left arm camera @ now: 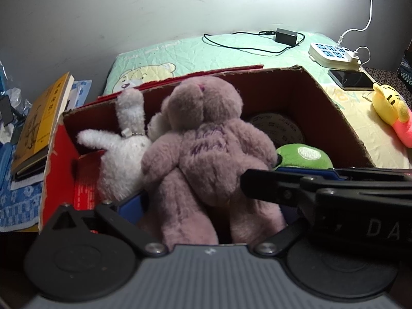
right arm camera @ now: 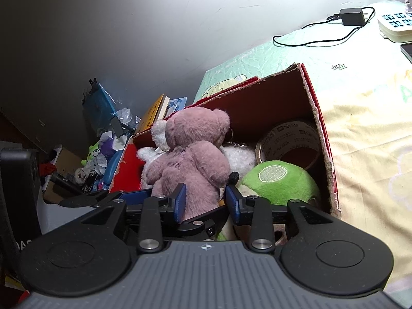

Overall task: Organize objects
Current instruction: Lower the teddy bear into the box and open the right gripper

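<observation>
A red cardboard box (left arm camera: 334, 103) (right arm camera: 306, 95) sits on the bed. Inside are a pink plush bear (left arm camera: 206, 149) (right arm camera: 190, 154), a white plush rabbit (left arm camera: 121, 144) (right arm camera: 239, 157), a green plush (left arm camera: 303, 157) (right arm camera: 278, 180) and a tape roll (left arm camera: 278, 126) (right arm camera: 288, 139). My left gripper (left arm camera: 206, 200) is open, its blue pads either side of the bear's legs. My right gripper (right arm camera: 206, 200) is open at the bear's lower body, touching or close. The right gripper also crosses the left wrist view as a black bar.
A yellow plush (left arm camera: 391, 110) lies on the bed right of the box. A phone (left arm camera: 350, 77), power strip (left arm camera: 334, 54) and black charger (left arm camera: 285, 36) lie behind. Books (left arm camera: 41, 123) and clutter (right arm camera: 103, 154) sit left of the box.
</observation>
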Demonstrator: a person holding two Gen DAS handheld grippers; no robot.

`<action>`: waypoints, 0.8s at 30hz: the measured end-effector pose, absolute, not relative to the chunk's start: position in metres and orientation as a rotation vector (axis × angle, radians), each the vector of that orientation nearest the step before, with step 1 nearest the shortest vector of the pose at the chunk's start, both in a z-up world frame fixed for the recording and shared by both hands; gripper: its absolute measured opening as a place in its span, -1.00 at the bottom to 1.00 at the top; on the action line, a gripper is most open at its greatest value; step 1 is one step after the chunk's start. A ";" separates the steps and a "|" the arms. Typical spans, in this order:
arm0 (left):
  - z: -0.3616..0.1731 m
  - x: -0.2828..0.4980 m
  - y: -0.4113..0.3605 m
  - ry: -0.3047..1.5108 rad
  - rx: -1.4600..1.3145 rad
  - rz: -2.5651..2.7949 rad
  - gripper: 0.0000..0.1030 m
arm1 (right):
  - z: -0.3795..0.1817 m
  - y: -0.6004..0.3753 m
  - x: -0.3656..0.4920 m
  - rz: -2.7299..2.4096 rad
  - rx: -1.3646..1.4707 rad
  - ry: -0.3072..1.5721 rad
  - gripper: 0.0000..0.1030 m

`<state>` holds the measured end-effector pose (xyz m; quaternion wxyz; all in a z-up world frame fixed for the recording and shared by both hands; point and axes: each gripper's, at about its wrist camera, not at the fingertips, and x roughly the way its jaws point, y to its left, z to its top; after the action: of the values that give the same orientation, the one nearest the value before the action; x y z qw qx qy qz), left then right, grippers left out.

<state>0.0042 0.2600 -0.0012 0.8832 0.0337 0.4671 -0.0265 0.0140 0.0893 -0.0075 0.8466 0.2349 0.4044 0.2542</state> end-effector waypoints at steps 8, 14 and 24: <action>-0.003 0.002 0.259 0.958 0.072 -0.044 0.99 | -0.008 0.090 0.012 0.536 0.485 0.843 -0.29; -0.004 -0.001 0.257 0.945 0.075 -0.032 0.99 | -0.008 0.092 0.011 0.535 0.473 0.835 -0.29; -0.003 -0.004 0.253 0.935 0.078 -0.007 0.99 | -0.008 0.092 0.009 0.533 0.468 0.832 -0.29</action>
<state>-0.0041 0.2532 -0.0029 0.8921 0.0375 0.4503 -0.0035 0.0094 0.0921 -0.0078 0.8542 0.2227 0.3956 0.2534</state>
